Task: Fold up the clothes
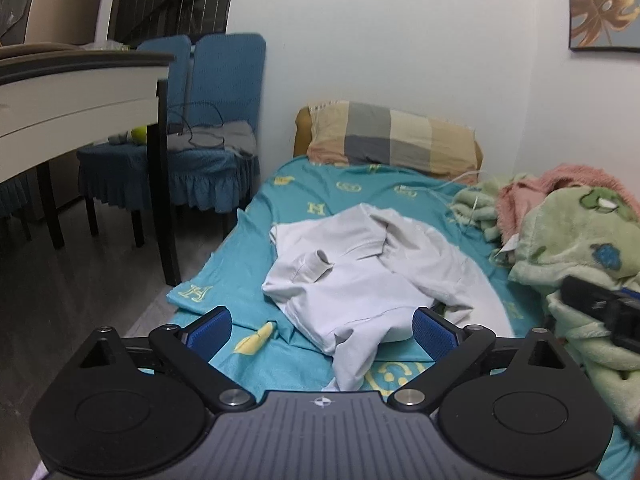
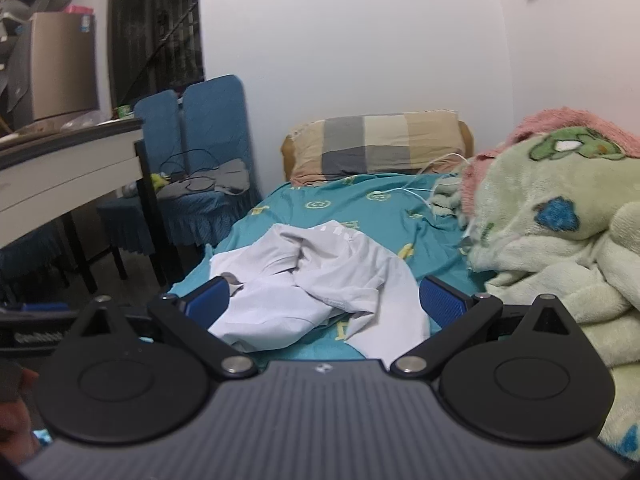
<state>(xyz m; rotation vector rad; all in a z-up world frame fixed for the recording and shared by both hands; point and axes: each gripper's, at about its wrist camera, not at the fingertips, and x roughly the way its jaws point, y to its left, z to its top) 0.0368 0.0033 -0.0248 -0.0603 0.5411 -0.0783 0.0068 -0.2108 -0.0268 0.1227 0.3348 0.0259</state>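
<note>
White garment (image 1: 372, 280), crumpled, lengthwise along bed (image 1: 248, 312)

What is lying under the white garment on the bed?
The white garment lies crumpled on the teal bedsheet with yellow prints. One print shows partly at its near edge. Whatever lies beneath its middle is covered, so it cannot be seen.

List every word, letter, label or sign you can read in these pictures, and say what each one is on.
"H": yellow letter printed on the teal bedsheet, repeated further up the sheet.
Round yellow emblems on the same bedsheet: too blurred to read.
White lettering on the left tool, seen at the right wrist view's left edge: partly cut off, unreadable.
Blue sticker on the brown box: too small to read.
</note>
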